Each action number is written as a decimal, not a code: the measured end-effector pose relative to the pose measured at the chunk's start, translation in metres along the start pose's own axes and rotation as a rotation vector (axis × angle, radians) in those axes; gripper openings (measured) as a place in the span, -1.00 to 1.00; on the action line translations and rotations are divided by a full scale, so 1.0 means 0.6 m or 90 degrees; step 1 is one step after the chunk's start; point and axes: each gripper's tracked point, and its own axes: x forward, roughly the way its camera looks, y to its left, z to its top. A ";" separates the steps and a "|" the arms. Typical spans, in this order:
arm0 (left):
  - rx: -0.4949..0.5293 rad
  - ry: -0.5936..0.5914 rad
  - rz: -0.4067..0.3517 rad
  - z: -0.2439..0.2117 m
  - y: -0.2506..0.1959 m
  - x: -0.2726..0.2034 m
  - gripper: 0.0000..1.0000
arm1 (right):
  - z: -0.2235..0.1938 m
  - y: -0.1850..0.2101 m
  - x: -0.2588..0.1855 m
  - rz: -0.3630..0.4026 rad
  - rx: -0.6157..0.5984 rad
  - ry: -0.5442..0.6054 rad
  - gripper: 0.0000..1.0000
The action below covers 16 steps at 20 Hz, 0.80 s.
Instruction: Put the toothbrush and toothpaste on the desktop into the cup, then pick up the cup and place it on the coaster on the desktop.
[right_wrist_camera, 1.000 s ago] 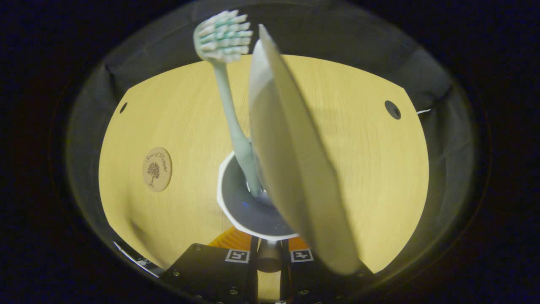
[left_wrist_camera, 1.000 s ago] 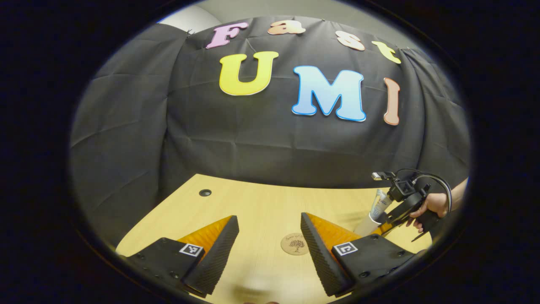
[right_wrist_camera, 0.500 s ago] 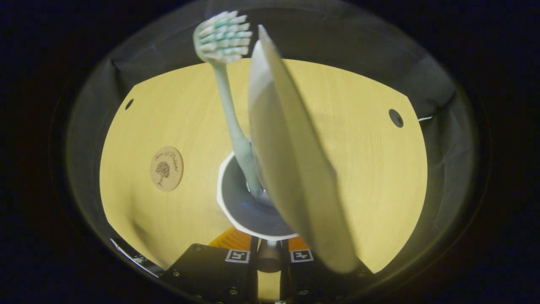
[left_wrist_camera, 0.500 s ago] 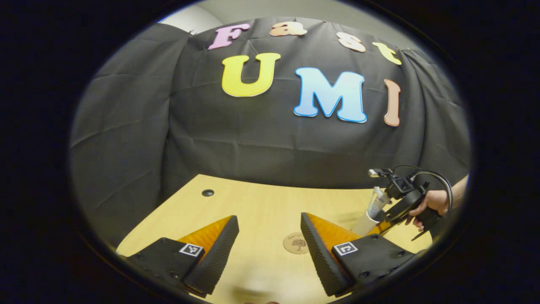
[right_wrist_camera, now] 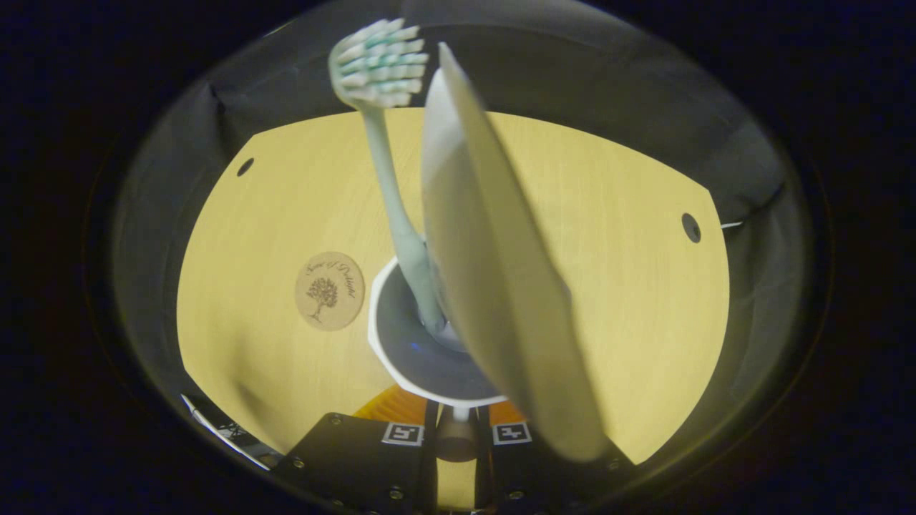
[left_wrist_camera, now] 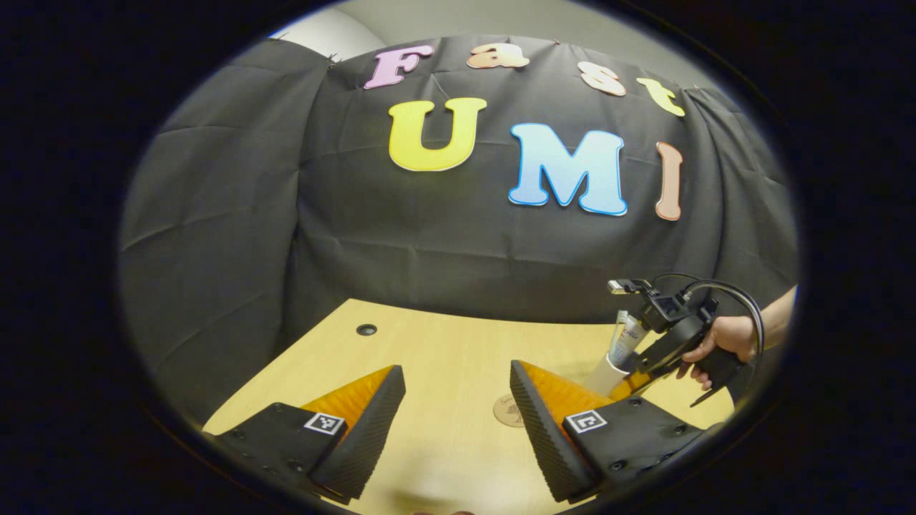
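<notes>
Right gripper (right_wrist_camera: 454, 409) tight on cup (right_wrist_camera: 401, 372).

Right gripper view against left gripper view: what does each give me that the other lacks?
Right gripper view: down into the cup, toothbrush and toothpaste standing in it, the right tool closed on its near wall. Left gripper view: the left tool open and empty, and the hand holding the right tool. Both: cup, toothpaste, coaster and desktop; the cup is not yet on the coaster.
</notes>
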 end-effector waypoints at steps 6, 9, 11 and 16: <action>-0.016 -0.005 0.030 -0.001 0.040 -0.032 0.92 | 0.008 0.065 0.008 0.017 -0.031 0.006 -0.60; -0.022 -0.006 0.048 -0.001 0.061 -0.047 0.92 | 0.009 0.092 0.016 0.021 -0.045 0.010 -0.60; -0.025 -0.007 0.059 -0.001 0.075 -0.056 0.92 | 0.011 0.110 0.019 0.025 -0.054 0.013 -0.60; -0.026 -0.005 0.083 -0.009 0.110 -0.078 0.92 | 0.021 0.149 0.026 0.030 -0.074 0.018 -0.60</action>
